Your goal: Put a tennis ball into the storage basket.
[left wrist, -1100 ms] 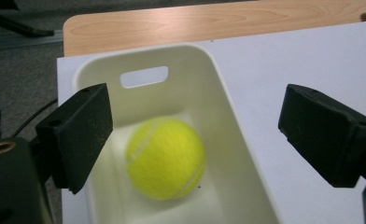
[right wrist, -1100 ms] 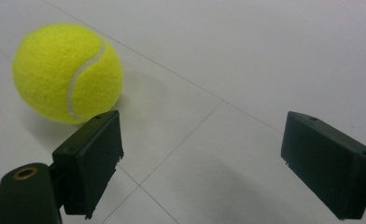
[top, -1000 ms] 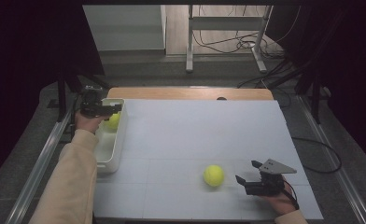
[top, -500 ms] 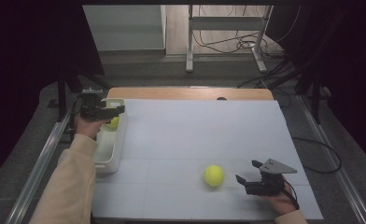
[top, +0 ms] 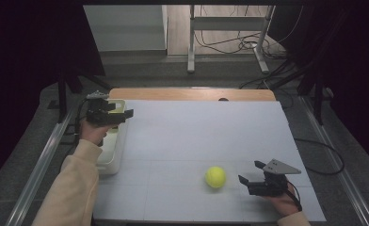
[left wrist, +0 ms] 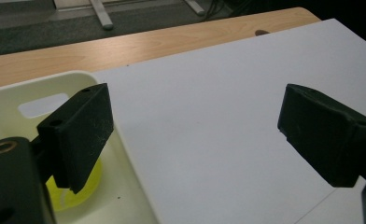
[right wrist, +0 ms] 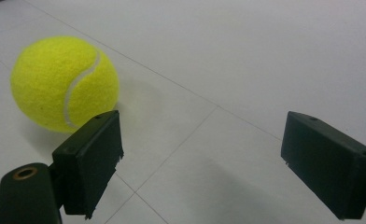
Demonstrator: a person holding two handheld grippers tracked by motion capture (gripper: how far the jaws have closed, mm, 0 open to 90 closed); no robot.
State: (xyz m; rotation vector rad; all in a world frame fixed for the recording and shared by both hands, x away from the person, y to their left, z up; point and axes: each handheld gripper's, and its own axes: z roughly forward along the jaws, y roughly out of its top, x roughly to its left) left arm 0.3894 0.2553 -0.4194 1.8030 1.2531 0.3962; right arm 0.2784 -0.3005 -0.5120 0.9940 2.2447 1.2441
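Note:
A yellow tennis ball (top: 215, 177) lies on the white mat (top: 196, 136) near its front. Just right of it my right gripper (top: 249, 172) stands open and points left at it; in the right gripper view the ball (right wrist: 62, 81) lies ahead and left of the open jaws (right wrist: 209, 158), apart from them. My left gripper (top: 125, 112) hovers open over the far end of a cream tray (top: 109, 157) at the mat's left edge. In the left gripper view a second yellow ball (left wrist: 85, 186) lies in the tray (left wrist: 55, 79), partly hidden behind one jaw, and the gripper (left wrist: 200, 126) holds nothing.
A wooden table edge (top: 192, 94) runs along the far side of the mat. Metal rails (top: 41, 165) flank the table on both sides. Beyond it stand a frame's legs (top: 190, 47) and loose cables (top: 229, 44) on the floor.
My left gripper has drifted right and slightly up, from over the tray toward its inner rim, and now covers the ball in the high view. The right gripper and the loose ball have stayed put.

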